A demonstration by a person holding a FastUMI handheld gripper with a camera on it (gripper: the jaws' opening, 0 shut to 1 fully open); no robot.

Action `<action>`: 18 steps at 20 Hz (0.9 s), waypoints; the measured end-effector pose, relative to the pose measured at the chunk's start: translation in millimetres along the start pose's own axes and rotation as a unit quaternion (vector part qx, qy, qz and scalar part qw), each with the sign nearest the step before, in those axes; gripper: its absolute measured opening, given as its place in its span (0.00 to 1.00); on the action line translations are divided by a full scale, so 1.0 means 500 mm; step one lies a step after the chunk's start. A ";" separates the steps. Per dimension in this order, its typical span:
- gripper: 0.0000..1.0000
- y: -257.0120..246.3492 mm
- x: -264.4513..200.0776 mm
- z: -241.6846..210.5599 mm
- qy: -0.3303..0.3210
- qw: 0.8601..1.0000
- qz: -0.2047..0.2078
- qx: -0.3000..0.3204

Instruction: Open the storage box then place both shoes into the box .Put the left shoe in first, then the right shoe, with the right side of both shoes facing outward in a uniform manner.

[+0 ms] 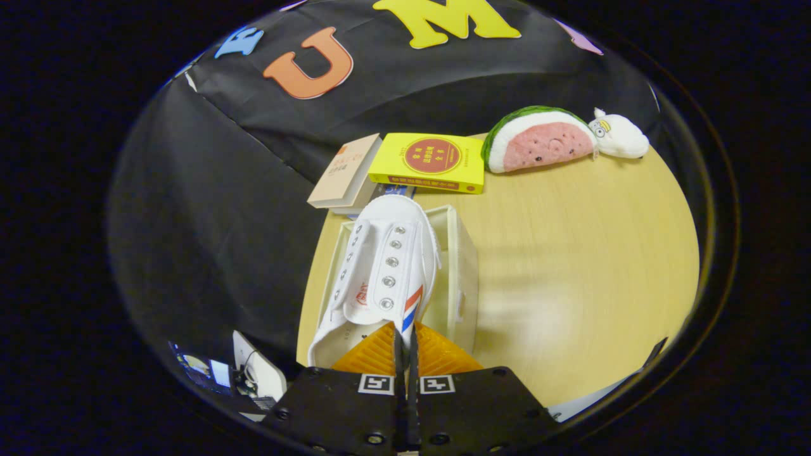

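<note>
The fingers are pressing together on the heel rim of a white shoe, holding it toe-forward over the open storage box, which is sitting near the bench's left edge. Beyond the box, two books are lying at the far edge, with a watermelon plush and white plush toy lying alongside them

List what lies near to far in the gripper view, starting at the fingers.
gripper, fingers closed on the shoe's side wall → white shoe held over the open storage box → yellow book → black cloth wall
</note>
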State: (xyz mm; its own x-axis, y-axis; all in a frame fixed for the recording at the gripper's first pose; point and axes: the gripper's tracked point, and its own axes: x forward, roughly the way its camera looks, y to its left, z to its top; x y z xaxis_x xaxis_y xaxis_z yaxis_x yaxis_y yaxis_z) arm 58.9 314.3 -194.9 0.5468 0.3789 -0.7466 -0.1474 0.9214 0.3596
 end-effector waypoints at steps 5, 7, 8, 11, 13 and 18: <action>0.00 -0.007 0.063 -0.032 -0.009 0.996 -0.085 0.017; 0.00 -0.022 0.089 -0.039 -0.008 0.993 -0.115 0.012; 0.00 -0.028 0.098 -0.036 -0.014 0.991 -0.130 0.003; 0.00 -0.037 0.134 -0.048 -0.004 0.988 -0.152 0.004; 0.00 -0.040 0.148 -0.052 0.002 0.989 -0.148 0.024; 0.11 -0.032 0.112 -0.012 -0.041 0.991 -0.130 0.009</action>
State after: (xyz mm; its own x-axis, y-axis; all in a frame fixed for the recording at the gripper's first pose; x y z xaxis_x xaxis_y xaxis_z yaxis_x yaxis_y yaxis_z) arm 86.9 321.4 -245.4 0.6296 0.1204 -0.7675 0.0218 0.9848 0.1724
